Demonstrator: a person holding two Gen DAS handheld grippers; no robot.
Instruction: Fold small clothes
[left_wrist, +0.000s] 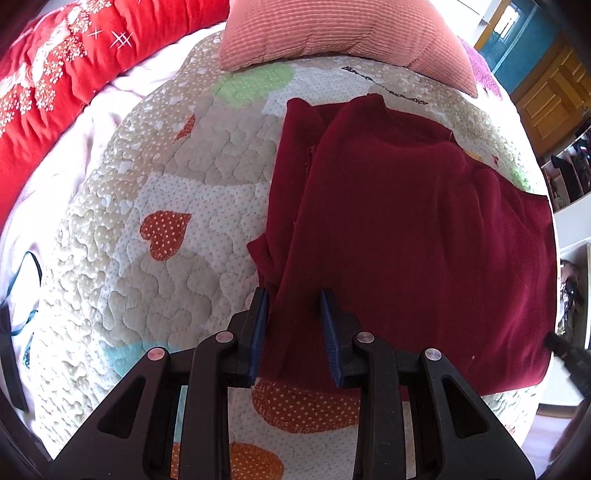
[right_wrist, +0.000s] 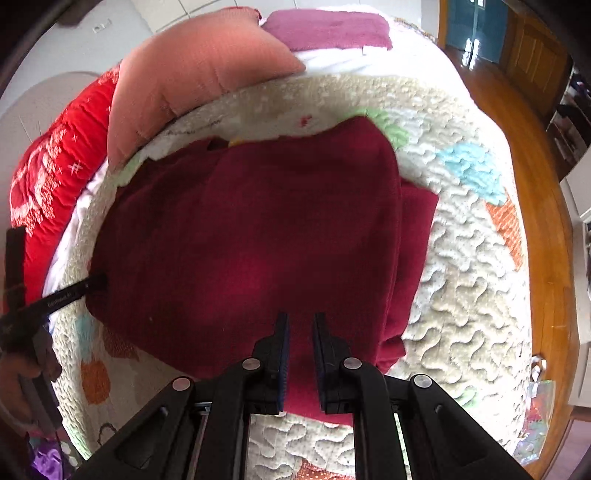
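Observation:
A dark red garment (left_wrist: 406, 229) lies partly folded on the quilted bed cover (left_wrist: 129, 229); it also shows in the right wrist view (right_wrist: 251, 236). My left gripper (left_wrist: 294, 299) is open, its blue pads on either side of the garment's near left fold, just above the cloth. My right gripper (right_wrist: 301, 321) is open with a narrow gap, over the garment's near edge. The left gripper's tip (right_wrist: 74, 291) shows at the garment's left edge in the right wrist view. The right gripper's tip (left_wrist: 565, 350) shows at its right edge in the left wrist view.
A salmon pillow (left_wrist: 332, 29) lies just beyond the garment, also in the right wrist view (right_wrist: 192, 70). A red quilt (left_wrist: 55, 74) lies at the far left. A purple towel (right_wrist: 328, 29) lies behind. The bed's edge and wooden floor (right_wrist: 535, 184) are to the right.

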